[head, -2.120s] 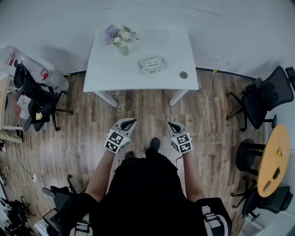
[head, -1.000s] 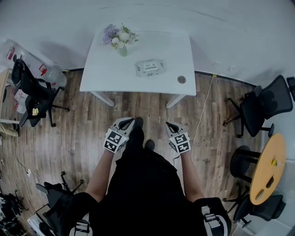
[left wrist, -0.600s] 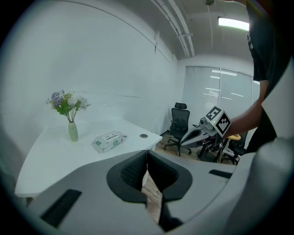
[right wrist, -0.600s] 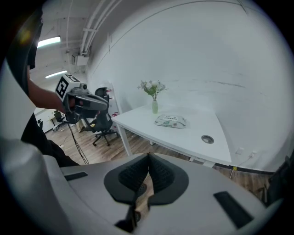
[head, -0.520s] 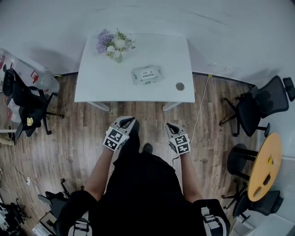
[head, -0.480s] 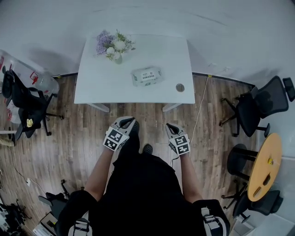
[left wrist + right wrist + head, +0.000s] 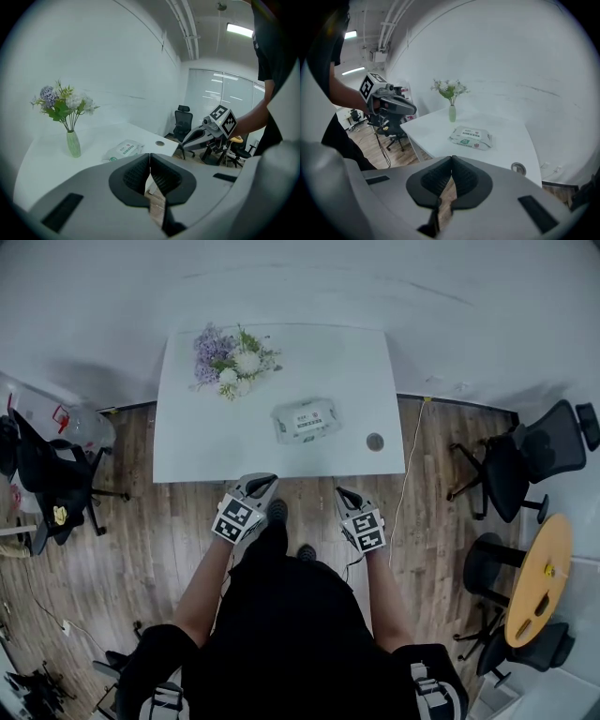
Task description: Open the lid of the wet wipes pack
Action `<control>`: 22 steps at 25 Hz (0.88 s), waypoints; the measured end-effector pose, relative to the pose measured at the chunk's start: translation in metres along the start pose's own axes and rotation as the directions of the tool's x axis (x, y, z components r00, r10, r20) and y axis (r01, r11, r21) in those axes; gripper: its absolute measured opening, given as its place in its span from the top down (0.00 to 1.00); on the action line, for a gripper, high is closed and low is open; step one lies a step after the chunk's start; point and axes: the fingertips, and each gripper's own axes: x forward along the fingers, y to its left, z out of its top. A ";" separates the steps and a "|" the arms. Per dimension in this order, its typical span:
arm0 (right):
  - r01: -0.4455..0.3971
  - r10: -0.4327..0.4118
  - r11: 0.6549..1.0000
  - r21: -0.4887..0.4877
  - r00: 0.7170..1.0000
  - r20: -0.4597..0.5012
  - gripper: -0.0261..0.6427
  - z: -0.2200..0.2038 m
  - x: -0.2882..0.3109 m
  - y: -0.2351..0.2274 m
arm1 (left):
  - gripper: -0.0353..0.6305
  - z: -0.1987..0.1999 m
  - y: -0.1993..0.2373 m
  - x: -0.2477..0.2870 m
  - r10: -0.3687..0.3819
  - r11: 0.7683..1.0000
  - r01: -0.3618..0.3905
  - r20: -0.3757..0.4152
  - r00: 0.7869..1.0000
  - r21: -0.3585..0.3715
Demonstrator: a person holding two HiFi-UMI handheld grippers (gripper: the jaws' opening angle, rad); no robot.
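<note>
Facing a white table [image 7: 187, 456] with the wet wipes pack [image 7: 306, 420] lying flat near its middle, lid not lifted.

Holding the left gripper [image 7: 261, 482] and the right gripper [image 7: 341, 493] side by side above the wood floor [image 7: 141, 521], at about the table's near edge and well apart from the pack, each with jaws pressed together and nothing between them. Behind the pack and to its left, a vase of flowers [image 7: 232, 360]. To the pack's right, near the table's front corner, a small round metal cap [image 7: 375, 442]. Off to the right side, black office chairs [image 7: 530, 451] and a round wooden table [image 7: 544, 577].
</note>
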 end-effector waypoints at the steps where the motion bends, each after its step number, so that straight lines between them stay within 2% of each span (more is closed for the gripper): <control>1: 0.004 -0.004 1.000 -0.001 1.000 0.000 0.94 0.006 0.006 -0.002 | 0.91 0.001 0.008 0.003 -0.006 1.000 0.006 -0.003 1.000 0.001; 8: 0.036 -0.036 0.999 -0.009 0.999 -0.018 0.94 0.025 0.041 -0.012 | 0.91 0.006 0.053 0.026 -0.048 0.999 0.048 -0.004 0.999 0.018; 14: 0.049 -0.050 0.999 -0.010 0.998 -0.038 0.94 0.032 0.056 -0.016 | 0.91 0.008 0.069 0.036 -0.079 0.997 0.079 -0.016 0.997 0.019; 22: 0.035 -0.040 0.995 -0.090 0.998 -0.052 0.94 0.054 0.081 -0.038 | 0.91 0.012 0.086 0.053 -0.088 0.996 0.088 -0.015 0.996 0.021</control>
